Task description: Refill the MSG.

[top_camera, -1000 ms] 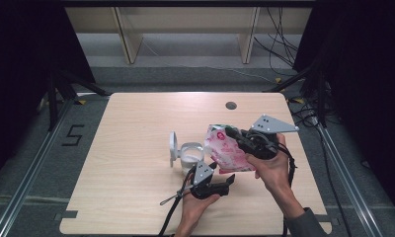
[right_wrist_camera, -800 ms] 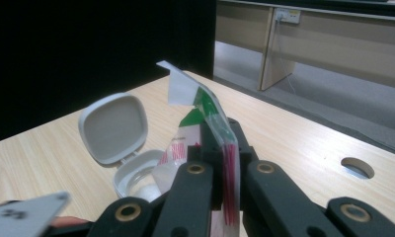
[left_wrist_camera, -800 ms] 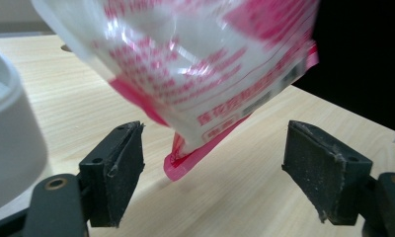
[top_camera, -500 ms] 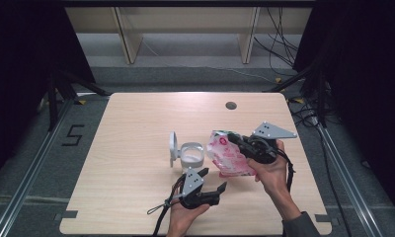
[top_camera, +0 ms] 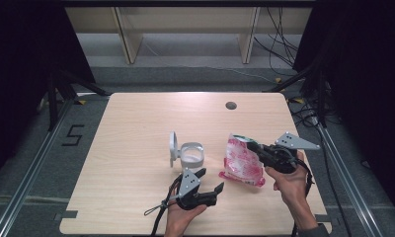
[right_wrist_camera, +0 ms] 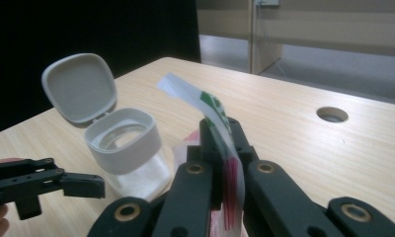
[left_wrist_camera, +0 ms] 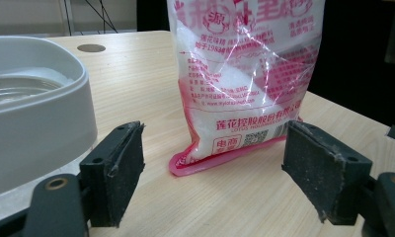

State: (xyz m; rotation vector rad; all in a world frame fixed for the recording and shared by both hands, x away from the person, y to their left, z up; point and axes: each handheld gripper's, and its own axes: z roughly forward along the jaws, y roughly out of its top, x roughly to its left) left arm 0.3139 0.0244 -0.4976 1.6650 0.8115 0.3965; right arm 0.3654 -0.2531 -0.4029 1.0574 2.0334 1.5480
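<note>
- While both hands work at its near half, the table (top_camera: pixel 136 128) carries everything; a round hole (top_camera: pixel 230 105) sits in its top toward the far edge, well beyond the jar.
- Just right of the jar, the bag (top_camera: pixel 243 161) of white grains, pink-printed, rests with its bottom seam on the wood and its top lifted; in the left gripper view the bag (left_wrist_camera: pixel 245 74) stands upright with its lower edge touching the table, and the jar's grey rim is close at its left.
- Right of the bag, the right gripper (top_camera: pixel 257 148) has its jaws pressed together, pinching the bag's top edge; in the right gripper view the clear flap of the bag (right_wrist_camera: pixel 220 118) rises from between the two closed jaws of that gripper (right_wrist_camera: pixel 224 148).
- Nearer the person than the jar, the left gripper (top_camera: pixel 210 181) lies low over the table with its jaws spread wide and nothing between the pads; in the left gripper view its two pads (left_wrist_camera: pixel 119 173) frame the bag's bottom corner without touching it.
- Near the table's middle stands the jar (top_camera: pixel 191 154), clear with a grey collar, upright and open; white contents show inside.
- At the jar's left side its hinged lid (top_camera: pixel 173 147) stands flipped up, attached at the collar.
</note>
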